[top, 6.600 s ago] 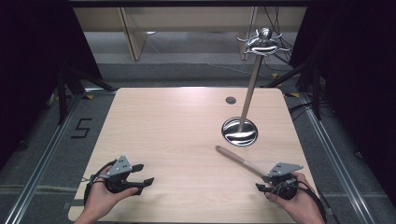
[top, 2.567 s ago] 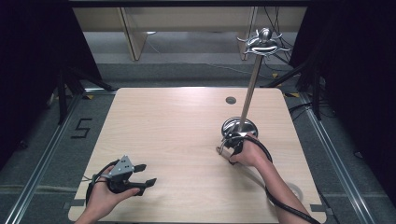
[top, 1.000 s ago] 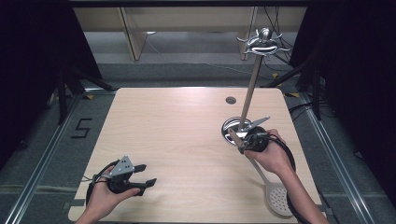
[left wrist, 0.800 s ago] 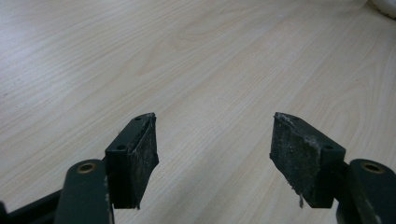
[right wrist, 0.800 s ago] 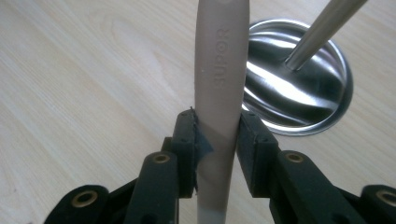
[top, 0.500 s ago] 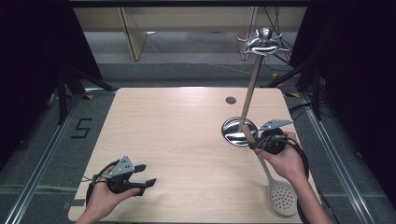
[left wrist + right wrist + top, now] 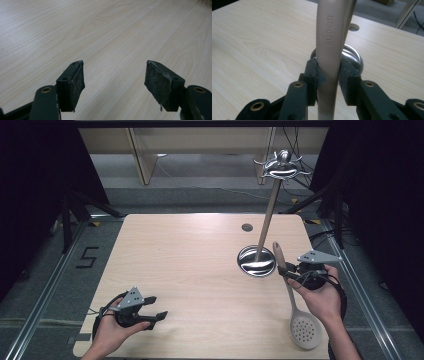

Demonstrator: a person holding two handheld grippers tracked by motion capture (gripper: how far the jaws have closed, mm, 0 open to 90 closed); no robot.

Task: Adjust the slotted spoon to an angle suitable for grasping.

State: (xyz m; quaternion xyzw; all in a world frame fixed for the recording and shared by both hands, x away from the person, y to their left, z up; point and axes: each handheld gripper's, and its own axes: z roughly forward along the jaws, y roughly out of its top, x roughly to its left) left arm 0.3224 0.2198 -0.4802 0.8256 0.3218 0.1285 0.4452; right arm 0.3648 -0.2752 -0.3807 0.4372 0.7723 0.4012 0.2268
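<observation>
A slotted spoon [image 7: 292, 300] with a beige handle [image 7: 328, 50] is held off the table, handle end up and perforated bowl [image 7: 305, 332] low toward the front edge. My right gripper [image 7: 286, 271] is shut on that handle, just right of the rack's round steel base [image 7: 256, 261]. In the right gripper view both pads clamp the handle [image 7: 327, 82], with the base [image 7: 354, 56] behind. The rack's pole [image 7: 267, 217] rises to a hook crown [image 7: 280, 164]. My left gripper [image 7: 156, 309] rests near the front left, jaws open over bare wood [image 7: 113, 75].
The wooden table [image 7: 190, 260] has a small round hole [image 7: 247, 227] near its far edge. Shelving and cables stand behind the table, and dark floor with rails lies on both sides.
My right gripper has carried the spoon to the right, past the rack's base, and a little higher. The spoon's bowl swung toward the front edge. The left gripper stayed still.
</observation>
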